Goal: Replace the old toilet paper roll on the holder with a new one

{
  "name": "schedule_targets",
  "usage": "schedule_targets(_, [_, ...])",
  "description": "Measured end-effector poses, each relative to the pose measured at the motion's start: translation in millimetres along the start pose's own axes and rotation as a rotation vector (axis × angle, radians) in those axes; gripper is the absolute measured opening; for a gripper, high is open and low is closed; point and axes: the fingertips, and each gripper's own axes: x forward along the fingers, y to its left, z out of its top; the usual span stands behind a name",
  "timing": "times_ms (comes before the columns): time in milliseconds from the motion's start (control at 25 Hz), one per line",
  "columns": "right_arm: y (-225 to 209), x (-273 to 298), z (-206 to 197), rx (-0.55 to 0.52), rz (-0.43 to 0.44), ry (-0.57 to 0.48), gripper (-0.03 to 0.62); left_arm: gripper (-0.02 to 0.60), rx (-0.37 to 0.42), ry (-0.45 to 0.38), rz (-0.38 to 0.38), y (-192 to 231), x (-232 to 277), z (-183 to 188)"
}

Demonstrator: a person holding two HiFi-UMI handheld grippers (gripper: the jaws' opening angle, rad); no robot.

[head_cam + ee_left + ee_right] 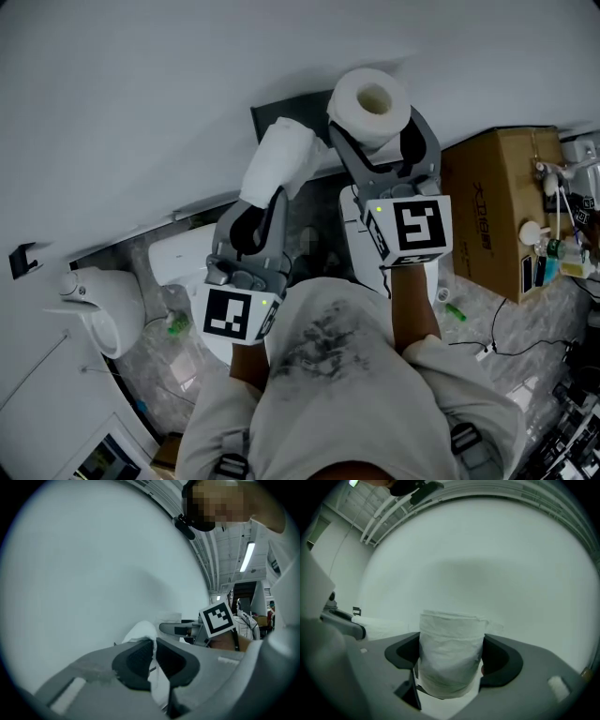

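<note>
One toilet roll [371, 101], core axis upright

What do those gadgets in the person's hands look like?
The left tool and right tool are grey, with two curved jaws carrying black pads and a white cube bearing black square markers and a green light. The shirt is pale, short-sleeved.

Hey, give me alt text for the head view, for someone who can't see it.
Seen from above, the right gripper clamps a full white toilet paper roll between its fingers near a plain white wall. Beside it the left gripper pinches a squashed white paper wad; a white toilet and a brown cardboard box sit below.
</note>
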Motion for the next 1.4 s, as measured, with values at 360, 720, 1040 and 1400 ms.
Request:
schedule_targets(360, [-32.7, -29.7, -8.6, 0.016, -0.099, -0.007, 0.385, 0.02, 0.006, -0.001, -0.087, -26.9, 9.0, -10.6])
schedule_targets(720, [-45.9, -49.9, -29.2, 0.028, -0.142, 0.014, 0.385, 0.02, -0.008, 0.02, -0.136, -41.9, 10.3, -27.3])
schedule_targets(1040, [-48.0, -58.4, -57.2, 0.028, -0.154, 0.068, 0.385, 0.02, -0.02, 0.052, -0.124, -41.5, 5.5, -43.3])
schedule_targets(1400, [-50.3, -56.2, -93.7, -0.006, -0.136, 0.108, 0.385, 0.02, -0.033, 0.064, -0.097, -41.2, 5.7, -62.0])
